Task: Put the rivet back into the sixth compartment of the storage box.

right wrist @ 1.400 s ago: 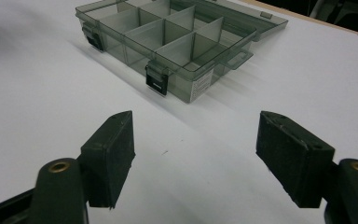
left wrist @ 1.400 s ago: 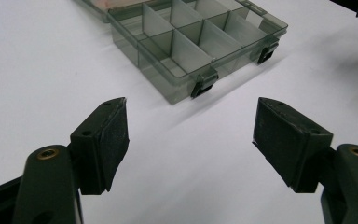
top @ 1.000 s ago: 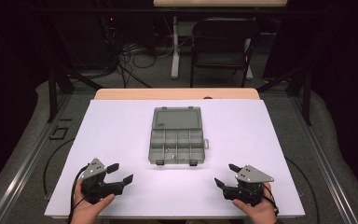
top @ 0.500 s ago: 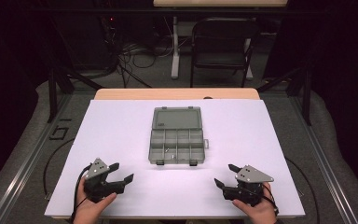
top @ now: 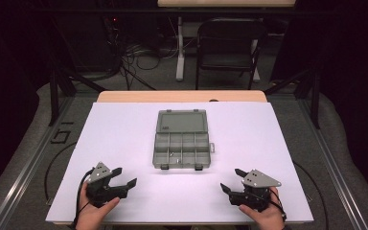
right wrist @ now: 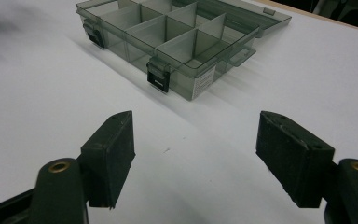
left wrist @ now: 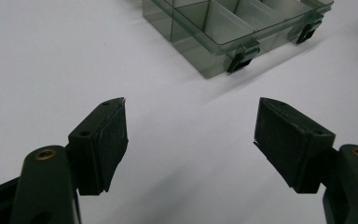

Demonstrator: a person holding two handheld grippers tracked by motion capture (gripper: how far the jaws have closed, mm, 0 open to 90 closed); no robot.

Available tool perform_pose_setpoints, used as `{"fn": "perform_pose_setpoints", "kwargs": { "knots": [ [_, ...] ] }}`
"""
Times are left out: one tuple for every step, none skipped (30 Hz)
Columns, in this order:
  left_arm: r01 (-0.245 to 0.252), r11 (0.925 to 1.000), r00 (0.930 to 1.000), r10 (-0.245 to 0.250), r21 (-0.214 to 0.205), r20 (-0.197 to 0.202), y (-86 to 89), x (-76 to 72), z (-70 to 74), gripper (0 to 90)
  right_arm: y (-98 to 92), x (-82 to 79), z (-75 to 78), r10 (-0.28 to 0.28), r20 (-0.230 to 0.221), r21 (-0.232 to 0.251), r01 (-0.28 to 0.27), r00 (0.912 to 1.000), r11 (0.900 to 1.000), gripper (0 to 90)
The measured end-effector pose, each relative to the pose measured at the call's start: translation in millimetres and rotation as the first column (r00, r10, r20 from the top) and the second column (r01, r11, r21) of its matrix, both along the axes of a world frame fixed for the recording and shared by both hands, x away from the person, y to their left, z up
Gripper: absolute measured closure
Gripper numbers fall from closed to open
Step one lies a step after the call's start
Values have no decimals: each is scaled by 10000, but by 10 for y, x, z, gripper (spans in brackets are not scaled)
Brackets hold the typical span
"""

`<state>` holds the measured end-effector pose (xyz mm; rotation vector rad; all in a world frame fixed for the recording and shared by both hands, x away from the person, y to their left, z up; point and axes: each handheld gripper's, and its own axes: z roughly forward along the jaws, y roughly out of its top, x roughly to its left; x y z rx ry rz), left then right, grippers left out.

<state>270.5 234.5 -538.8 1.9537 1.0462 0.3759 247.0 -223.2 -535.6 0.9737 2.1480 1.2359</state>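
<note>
Overhead, white tabletop (top: 268, 143), open grey compartment box (top: 182, 143), dark room, folding chair (top: 227, 43), left hand-held gripper (top: 124, 178) and right hand-held gripper (top: 231, 181) wide, empty

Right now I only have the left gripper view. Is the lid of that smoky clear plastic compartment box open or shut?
Observer: Open. The lid of the smoky clear plastic compartment box lies flat on the white table, on the far side.
Operator: Where's the right gripper?
Observer: The right gripper sits by the table's near edge, to the right of the box. Its jaws are apart with nothing between them.
Operator: Any marking on the box?
Observer: A white label is stuck on the end wall that faces the right gripper; its print is too small to read.
</note>
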Motion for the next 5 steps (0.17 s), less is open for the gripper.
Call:
{"fn": "perform_pose_setpoints", "kwargs": {
  "knots": [
    [20, 10000, 10000, -20, 36, -42, 2, 4, -4, 258, 0, -1, 0, -3, 3, -5, 3, 10000, 10000, 275],
    [-4, 10000, 10000, 4, 49, -74, 3, 7, -9, 258, 0, -1, 0, -4, 4, -5, 4, 10000, 10000, 275],
    [-53, 10000, 9999, 54, 73, -98, 4, 10, -13, 258, 0, -1, 0, -6, 0, -15, 6, 10000, 10000, 275],
    [-67, 9999, 9999, 68, 103, -120, 7, 15, -15, 256, 2, 2, -4, 19, 15, 23, -19, 10000, 10000, 275],
    [-108, 9999, 9998, 110, 120, -170, 10, 18, -17, 252, 1, 3, -5, 19, 16, -2, -19, 10000, 10000, 275]
  ]
}}
